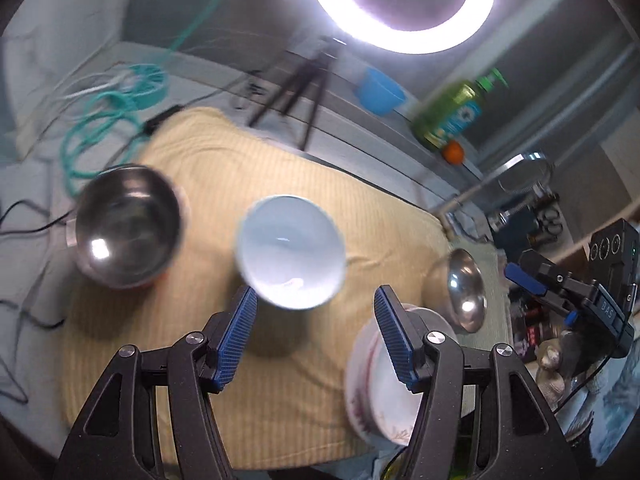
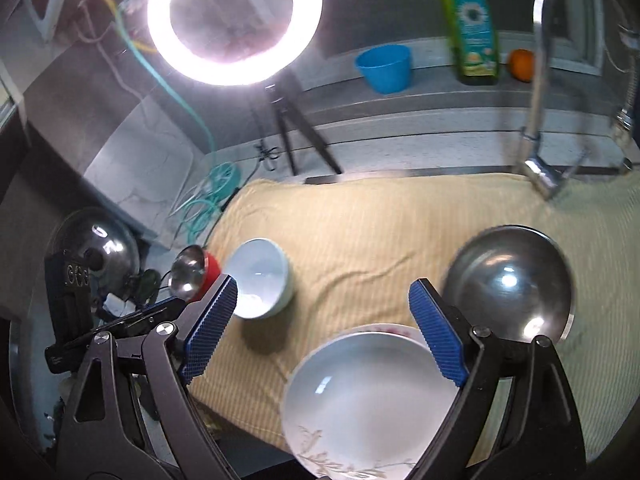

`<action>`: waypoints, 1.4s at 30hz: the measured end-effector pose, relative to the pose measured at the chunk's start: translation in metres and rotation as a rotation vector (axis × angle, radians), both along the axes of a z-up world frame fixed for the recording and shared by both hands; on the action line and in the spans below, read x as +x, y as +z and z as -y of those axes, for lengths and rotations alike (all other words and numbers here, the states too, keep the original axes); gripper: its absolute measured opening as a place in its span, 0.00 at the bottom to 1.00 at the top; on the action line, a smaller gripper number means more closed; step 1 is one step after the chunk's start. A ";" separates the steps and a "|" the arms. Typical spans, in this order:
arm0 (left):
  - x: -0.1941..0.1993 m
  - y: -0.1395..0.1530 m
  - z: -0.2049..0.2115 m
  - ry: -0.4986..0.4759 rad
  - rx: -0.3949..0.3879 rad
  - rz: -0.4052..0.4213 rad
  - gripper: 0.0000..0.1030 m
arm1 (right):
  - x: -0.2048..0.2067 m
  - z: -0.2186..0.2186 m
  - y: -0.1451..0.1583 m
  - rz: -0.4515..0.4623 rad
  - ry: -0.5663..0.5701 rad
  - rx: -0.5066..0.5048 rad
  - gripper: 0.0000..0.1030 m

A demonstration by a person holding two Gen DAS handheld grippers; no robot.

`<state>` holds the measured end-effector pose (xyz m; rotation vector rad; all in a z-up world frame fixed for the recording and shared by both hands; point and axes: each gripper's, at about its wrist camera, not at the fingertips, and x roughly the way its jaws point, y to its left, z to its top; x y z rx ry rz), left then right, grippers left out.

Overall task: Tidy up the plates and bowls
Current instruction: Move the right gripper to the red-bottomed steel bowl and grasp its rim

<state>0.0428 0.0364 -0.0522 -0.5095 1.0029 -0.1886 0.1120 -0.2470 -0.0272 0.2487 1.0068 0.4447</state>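
A white bowl [image 1: 291, 252] [image 2: 260, 276] stands mid-cloth on the yellow cloth [image 1: 280, 184] [image 2: 380, 224]. A steel bowl with a red outside [image 1: 128, 226] [image 2: 194, 272] sits at the cloth's left end. Another steel bowl [image 1: 466, 290] [image 2: 508, 284] sits at the right end. Stacked white floral plates [image 1: 384, 384] [image 2: 368, 400] lie near the front edge. My left gripper [image 1: 316, 336] is open and empty, just short of the white bowl. My right gripper [image 2: 326, 328] is open and empty above the plates' far rim.
A lit ring light [image 1: 400, 4] [image 2: 234, 20] on a tripod [image 1: 296, 92] [image 2: 296, 128] stands behind the cloth. On the back ledge are a blue cup [image 2: 386, 68], a green bottle [image 2: 472, 28] and an orange [image 2: 522, 64]. A tap [image 2: 544, 80] rises at the right. Teal cable [image 1: 104, 128] lies left.
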 end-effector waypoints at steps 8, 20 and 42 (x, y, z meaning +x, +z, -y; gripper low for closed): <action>-0.032 -0.013 -0.081 0.216 -0.021 -0.013 0.59 | 0.016 -0.079 -0.005 -0.003 0.137 0.004 0.87; -0.036 -0.039 -0.140 0.342 -0.080 -0.022 0.51 | 0.050 -0.205 -0.037 -0.105 0.360 0.029 0.87; 0.001 -0.082 -0.161 0.330 -0.215 -0.108 0.21 | 0.096 -0.298 -0.132 -0.315 0.442 -0.147 0.27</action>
